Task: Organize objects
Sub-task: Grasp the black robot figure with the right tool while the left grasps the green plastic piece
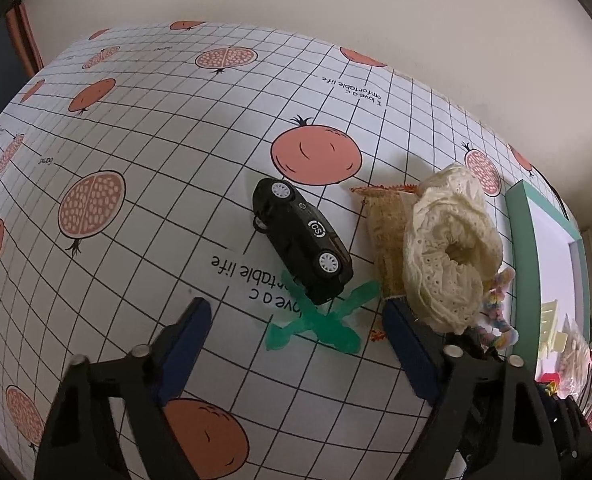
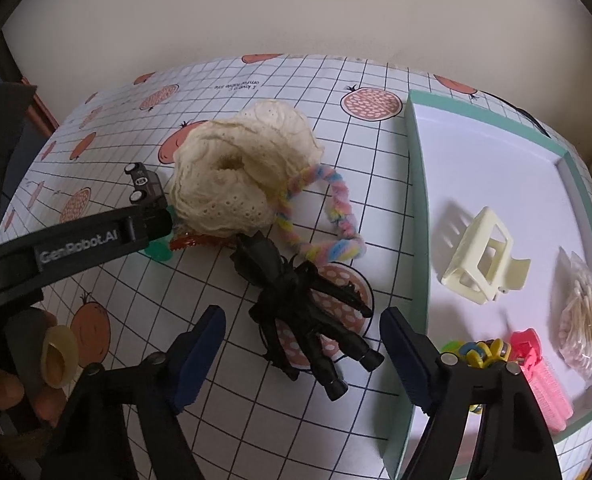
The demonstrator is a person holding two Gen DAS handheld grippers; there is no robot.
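Left wrist view: the left gripper (image 1: 296,326) hangs over the grid-patterned tablecloth printed with pomegranates (image 1: 144,128), its blue-padded jaws apart and gripping nothing. Between and just ahead of the fingertips lie a translucent green plastic cross-shaped piece (image 1: 320,322) and, overlapping its upper arm, a small black toy car with white wheels (image 1: 302,234). The right-hand fingertip sits just beside a cream lace scrunchie (image 1: 450,248), which rests against a strip of tan woven ribbon (image 1: 386,240).

Right wrist view: the right gripper (image 2: 302,336) is likewise released, jaws apart, nothing pressed. A black ribbon hair tie with dark tube-shaped ends (image 2: 310,312) lies between its fingertips, clear of both pads. Beyond it a pastel twisted pipe-cleaner loop (image 2: 338,220) touches the scrunchie.

The shallow teal-rimmed white tray (image 2: 414,184) stands to the right and holds a pale yellow claw hair clip (image 2: 484,266), a clear packet of cotton swabs (image 2: 586,320), a pink comb-like clip (image 2: 542,380) and a small multicoloured item partly hidden behind the finger.

Only the right view shows the tray's contents clearly, the black hair tie, and a person's hand (image 2: 16,380) on the other gripper.
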